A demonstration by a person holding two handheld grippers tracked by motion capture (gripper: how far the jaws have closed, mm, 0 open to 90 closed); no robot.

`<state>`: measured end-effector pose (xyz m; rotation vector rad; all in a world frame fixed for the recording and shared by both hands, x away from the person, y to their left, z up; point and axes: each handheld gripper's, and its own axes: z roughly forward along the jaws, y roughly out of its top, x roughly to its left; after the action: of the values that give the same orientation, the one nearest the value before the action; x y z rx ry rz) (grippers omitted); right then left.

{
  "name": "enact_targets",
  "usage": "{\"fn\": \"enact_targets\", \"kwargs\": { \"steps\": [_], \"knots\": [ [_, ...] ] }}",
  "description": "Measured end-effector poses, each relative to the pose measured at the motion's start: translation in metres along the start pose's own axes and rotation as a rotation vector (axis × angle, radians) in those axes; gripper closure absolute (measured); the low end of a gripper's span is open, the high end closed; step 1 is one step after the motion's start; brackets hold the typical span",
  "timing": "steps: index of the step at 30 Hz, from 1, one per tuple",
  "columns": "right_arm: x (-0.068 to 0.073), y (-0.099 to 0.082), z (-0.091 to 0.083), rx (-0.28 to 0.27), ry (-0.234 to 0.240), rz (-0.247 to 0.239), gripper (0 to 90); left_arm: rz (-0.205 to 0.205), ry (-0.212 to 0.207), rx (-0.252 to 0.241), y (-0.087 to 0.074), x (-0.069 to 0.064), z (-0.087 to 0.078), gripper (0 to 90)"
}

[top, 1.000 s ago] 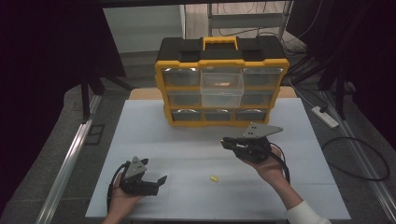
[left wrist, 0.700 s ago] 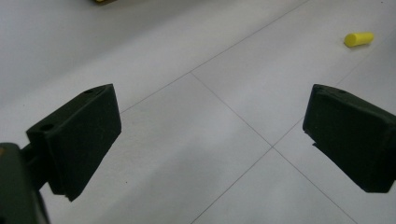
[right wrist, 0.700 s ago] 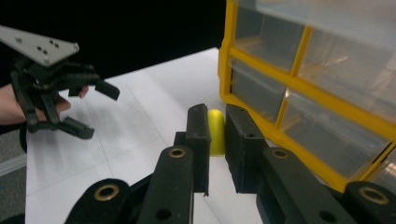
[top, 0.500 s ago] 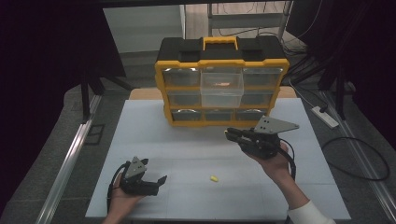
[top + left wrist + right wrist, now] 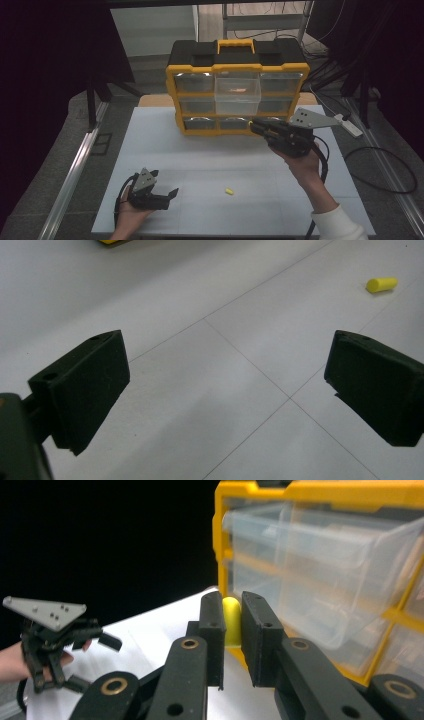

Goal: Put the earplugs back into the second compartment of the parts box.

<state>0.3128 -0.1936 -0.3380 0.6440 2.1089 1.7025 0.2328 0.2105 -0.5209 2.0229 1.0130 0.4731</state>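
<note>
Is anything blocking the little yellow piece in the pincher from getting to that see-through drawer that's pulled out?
Nothing visible does. The right gripper pinches the yellow piece just in front of the organizer, below the pulled-out drawer, with open space between them.

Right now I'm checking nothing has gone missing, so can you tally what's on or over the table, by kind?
Yellow plugs: 2, one loose on the table, one pinched in the right gripper.
Drawer cabinets: 1, yellow and black, middle top drawer pulled out.
Grippers: 2, left gripper open and empty, right gripper shut.
Total: 5.
</note>
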Motion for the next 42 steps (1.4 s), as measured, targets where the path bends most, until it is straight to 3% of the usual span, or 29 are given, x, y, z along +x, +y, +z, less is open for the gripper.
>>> {"fn": "enact_targets", "kwargs": {
  "steps": [12,22,42],
  "knots": [
    [-0.008,0.030,0.003,-0.025,-0.024,-0.022,79.4,-0.001,0.001,0.002,0.000,0.000,0.000,4.3],
    [-0.018,0.054,0.018,-0.025,-0.057,-0.021,79.3,-0.003,0.001,0.000,0.000,0.000,0.000,4.3],
    [-0.047,0.066,0.050,0.020,-0.154,-0.002,78.4,-0.004,-0.001,-0.002,0.000,0.001,0.000,4.3]
  ]
}}
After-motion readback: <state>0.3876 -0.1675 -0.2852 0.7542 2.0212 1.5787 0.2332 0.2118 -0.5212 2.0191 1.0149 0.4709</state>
